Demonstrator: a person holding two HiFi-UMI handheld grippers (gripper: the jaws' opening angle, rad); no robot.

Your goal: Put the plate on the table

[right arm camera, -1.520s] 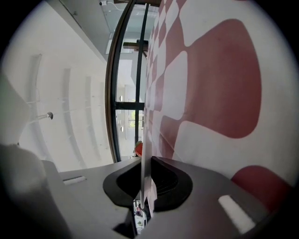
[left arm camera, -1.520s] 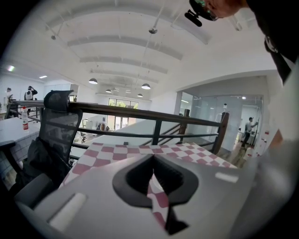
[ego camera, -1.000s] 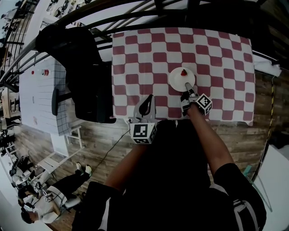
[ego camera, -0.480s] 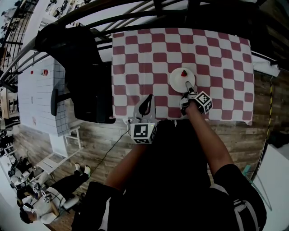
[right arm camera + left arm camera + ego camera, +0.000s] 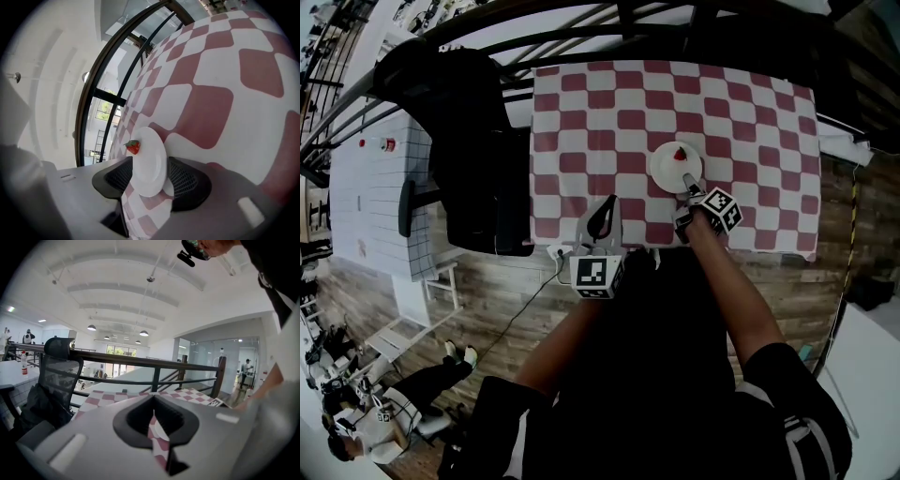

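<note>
Bearing one strawberry, round white plate

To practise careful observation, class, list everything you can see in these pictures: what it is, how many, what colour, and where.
table: one, red-and-white checked top, centre of the head view
plate: one, white, on the table towards the person's edge
strawberry: one, red, on the plate near its far rim
office chair: one, black, left of the table
railing: one, black, beyond the table
side table: one, white, far left
floor: wooden, brown, below
left gripper: one, grey, jaws shut on nothing, over the table's near edge
right gripper: one, grey, jaws just opened, plate's near rim between them, not pinched
</note>
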